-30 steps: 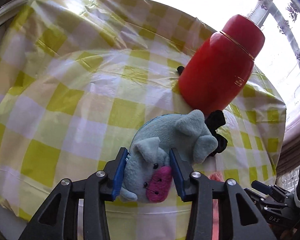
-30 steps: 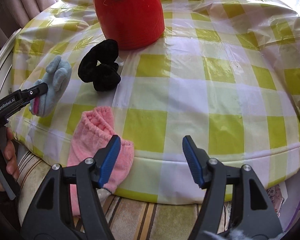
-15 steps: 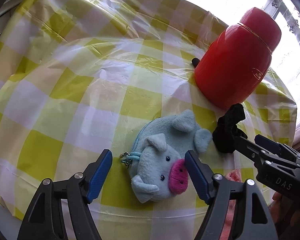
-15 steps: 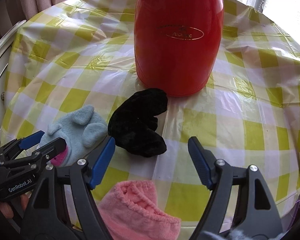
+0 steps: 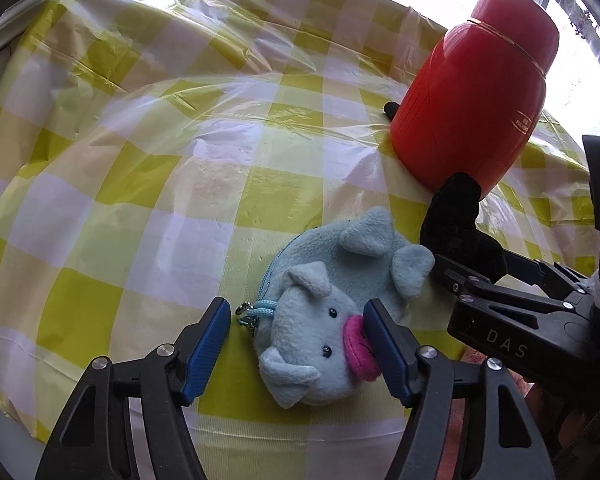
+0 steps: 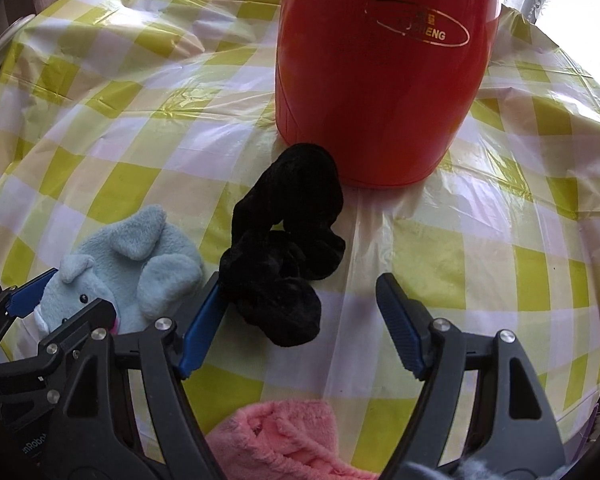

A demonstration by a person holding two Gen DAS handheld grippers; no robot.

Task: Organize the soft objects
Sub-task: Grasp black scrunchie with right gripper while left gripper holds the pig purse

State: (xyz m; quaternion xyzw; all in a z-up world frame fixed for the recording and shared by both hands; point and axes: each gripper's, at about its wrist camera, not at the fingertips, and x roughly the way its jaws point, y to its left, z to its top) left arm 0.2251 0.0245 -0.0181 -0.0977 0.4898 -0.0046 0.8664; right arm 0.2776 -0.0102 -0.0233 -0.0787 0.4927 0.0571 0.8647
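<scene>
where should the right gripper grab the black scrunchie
Grip the bunched near lump of the black scrunchie, coming down from above with the right gripper. Its far loop nearly touches the red flask, so there's little room there.

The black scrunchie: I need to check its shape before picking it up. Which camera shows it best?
The right wrist view: the black scrunchie lies whole and twisted, central, below the red flask. The left wrist view shows only part, at the right edge, behind the right claw.
</scene>
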